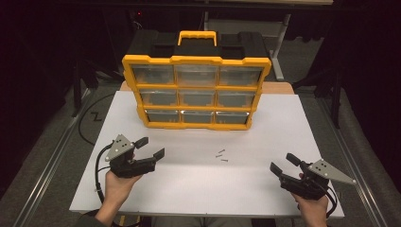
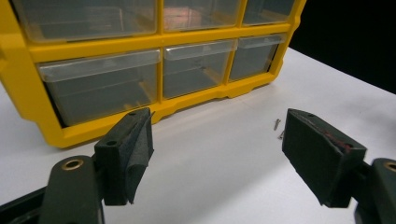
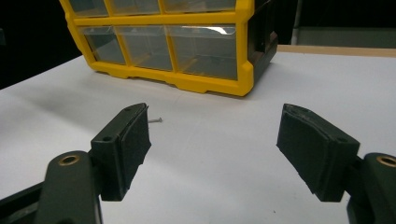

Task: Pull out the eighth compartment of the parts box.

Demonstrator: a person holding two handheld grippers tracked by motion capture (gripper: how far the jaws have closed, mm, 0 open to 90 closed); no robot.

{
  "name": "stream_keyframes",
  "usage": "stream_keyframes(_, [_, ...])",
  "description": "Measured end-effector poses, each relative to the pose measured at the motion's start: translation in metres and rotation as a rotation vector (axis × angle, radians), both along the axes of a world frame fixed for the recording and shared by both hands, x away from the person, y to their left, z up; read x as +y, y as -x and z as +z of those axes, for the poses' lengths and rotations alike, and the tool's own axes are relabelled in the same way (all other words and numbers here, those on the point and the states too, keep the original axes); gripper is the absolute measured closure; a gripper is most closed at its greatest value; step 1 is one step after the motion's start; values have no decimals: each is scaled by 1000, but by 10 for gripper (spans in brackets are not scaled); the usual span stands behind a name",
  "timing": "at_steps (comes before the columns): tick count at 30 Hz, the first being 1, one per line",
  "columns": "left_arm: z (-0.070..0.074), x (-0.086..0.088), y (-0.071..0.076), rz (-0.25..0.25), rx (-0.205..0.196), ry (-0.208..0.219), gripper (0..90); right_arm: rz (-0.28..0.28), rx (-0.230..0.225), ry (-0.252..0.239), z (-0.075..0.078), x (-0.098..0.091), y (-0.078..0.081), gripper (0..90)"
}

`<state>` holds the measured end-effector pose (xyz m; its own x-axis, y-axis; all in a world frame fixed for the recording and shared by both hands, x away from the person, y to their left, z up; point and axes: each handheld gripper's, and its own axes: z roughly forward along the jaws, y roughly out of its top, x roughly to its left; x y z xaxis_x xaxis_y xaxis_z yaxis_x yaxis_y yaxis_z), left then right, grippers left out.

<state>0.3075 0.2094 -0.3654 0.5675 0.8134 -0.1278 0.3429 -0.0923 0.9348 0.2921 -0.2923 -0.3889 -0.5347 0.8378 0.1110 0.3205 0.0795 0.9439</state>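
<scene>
White rectangular tabletop (image 1: 198, 184) in a dark room.
Yellow-framed plastic drawer cabinet (image 1: 196, 92) at the far edge; small metal screws (image 1: 221, 155) mid-table; left gripper (image 1: 150, 148) and right gripper (image 1: 283, 162) both gape wide, holding nothing.

At lower left of the high view, the left gripper (image 1: 150, 147) is a black body topped by a grey three-cornered plate dotted with small holes, a black cable looping beneath it. The right gripper (image 1: 284, 163), at lower right, is built alike. In the gripper views, each black jaw carries a dark padded face and a brass-ringed eyelet at its base. A dark sleeve cuff edges the bottom left.
</scene>
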Motion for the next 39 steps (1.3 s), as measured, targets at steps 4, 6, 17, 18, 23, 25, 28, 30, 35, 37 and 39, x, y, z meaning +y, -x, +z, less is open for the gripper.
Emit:
stream_keyframes(4, [2,-4,-4,-10,0,-12,249,-2,2,0,0,0,0,271])
stream_keyframes(6, [4,-7,-6,-13,-2,-16,249,3,4,-3,0,0,0,270])
stream_keyframes(17, [9,-15,-15,-23,-14,-12,262,4,5,3,-1,0,-2,269])
stream_keyframes(18, [9,-15,-16,-23,-14,-14,262,9,8,9,-2,0,-3,269])
stream_keyframes(23, [12,-20,-20,-26,-19,-13,262,18,21,25,-3,2,-6,268])
stream_keyframes(25, [13,-22,-22,-26,-21,-12,262,23,12,28,-3,2,-6,268])
stream_keyframes(28, [14,-24,-27,-24,-14,-5,262,26,13,21,-3,2,-6,268])
stream_keyframes(30, [15,-27,-29,-24,-15,-1,263,23,11,15,-2,2,-6,268])
stream_keyframes(35, [17,-31,-35,-11,-25,-19,263,23,8,13,-2,1,-6,266])
stream_keyframes(37, [18,-33,-37,-12,-24,-23,263,16,8,9,-2,0,-6,266])
stream_keyframes(39, [19,-36,-39,-13,-23,-30,263,20,7,12,-2,-1,-6,266])
